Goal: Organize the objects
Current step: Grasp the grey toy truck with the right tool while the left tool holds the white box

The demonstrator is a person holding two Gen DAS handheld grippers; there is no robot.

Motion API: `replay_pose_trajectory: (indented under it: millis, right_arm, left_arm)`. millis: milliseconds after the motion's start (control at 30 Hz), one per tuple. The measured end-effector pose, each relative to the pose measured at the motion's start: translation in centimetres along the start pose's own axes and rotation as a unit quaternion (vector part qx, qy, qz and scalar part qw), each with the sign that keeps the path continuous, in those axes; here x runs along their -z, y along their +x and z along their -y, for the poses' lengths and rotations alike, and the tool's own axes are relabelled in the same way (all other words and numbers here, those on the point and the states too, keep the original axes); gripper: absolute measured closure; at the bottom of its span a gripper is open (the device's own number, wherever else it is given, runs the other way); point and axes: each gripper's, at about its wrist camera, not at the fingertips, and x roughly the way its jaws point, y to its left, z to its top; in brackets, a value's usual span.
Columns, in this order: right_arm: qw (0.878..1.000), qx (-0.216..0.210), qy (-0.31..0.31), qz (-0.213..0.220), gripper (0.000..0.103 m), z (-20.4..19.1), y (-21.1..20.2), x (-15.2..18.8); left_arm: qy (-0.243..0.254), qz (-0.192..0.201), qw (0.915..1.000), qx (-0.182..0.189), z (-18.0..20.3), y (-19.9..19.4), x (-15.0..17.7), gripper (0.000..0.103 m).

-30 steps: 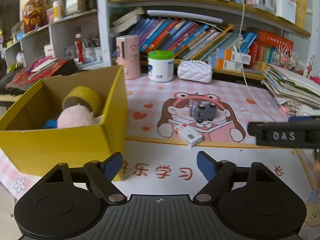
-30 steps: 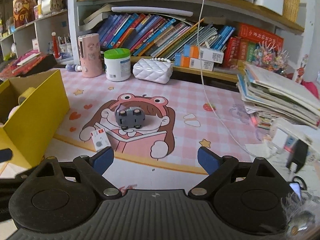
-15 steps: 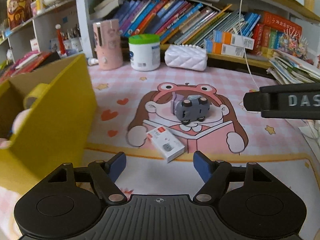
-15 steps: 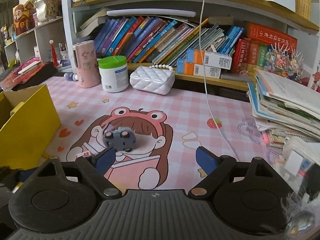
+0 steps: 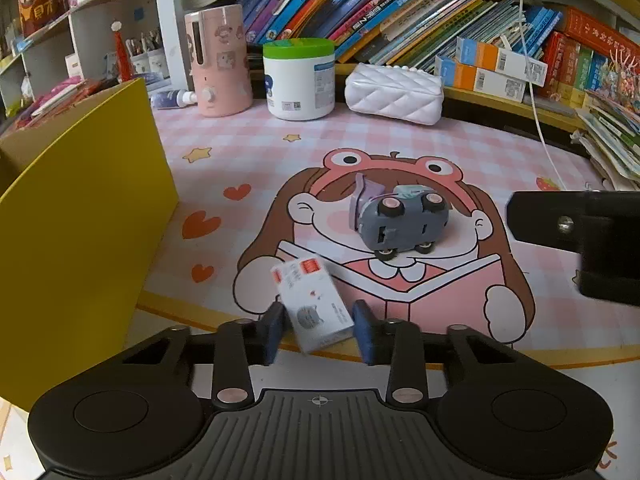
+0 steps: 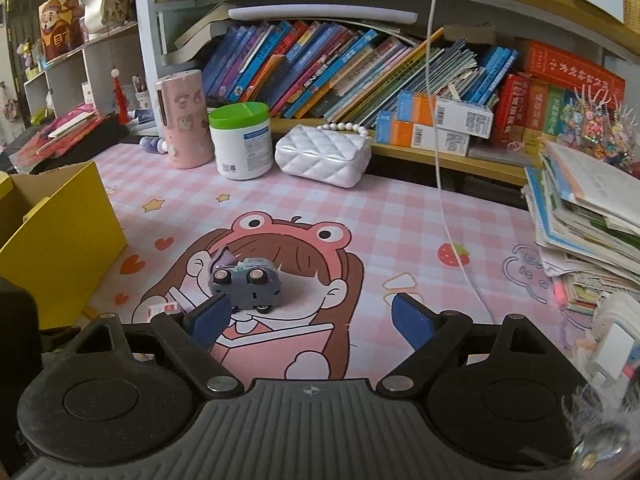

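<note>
Sitting at the left edge of the counter (image 5: 460,152), the yellow box (image 5: 84,216) is serving as the likely collecting bin, which would explain why the left gripper (image 5: 316,330) is working so close beside it. Lying on its side on the cartoon mat, wheels showing, the grey toy car (image 6: 245,285) is waiting just ahead of the right gripper (image 6: 310,318), whose jaws are standing wide apart and holding nothing. Resting flat near the mat's front border, the small white carton (image 5: 312,306) is sitting between the left jaws, which are narrowing around it; contact is uncertain. Both grippers are being held low and roughly level, pointing forward across the counter.
</note>
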Motion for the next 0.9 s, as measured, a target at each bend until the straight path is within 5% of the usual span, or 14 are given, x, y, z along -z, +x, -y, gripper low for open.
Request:
replay_pose_trajectory:
  millis: [667,800,833,900]
  right_arm:
    - [0.997,-0.036,-0.041,-0.058,0.016,-3.6,10.4,-0.4]
    - [0.996,-0.047,-0.037,-0.063,0.031,-3.7,11.2,-0.1]
    - [0.996,-0.048,-0.041,-0.057,0.043,-3.8,11.2,-0.1]
    - [0.996,-0.052,-0.049,-0.056,0.044,-4.0,11.2,-0.2]
  left_arm:
    - [0.008,0.003,0.9996,0.026,-3.6,-7.3,2.0,0.075]
    - [0.005,0.007,0.9996,0.027,-4.0,-7.9,2.2,0.075]
    - [0.004,0.008,0.9996,0.027,-4.1,-8.1,2.3,0.075]
    - [0.002,0.011,0.9995,0.028,-4.4,-8.5,2.4,0.075]
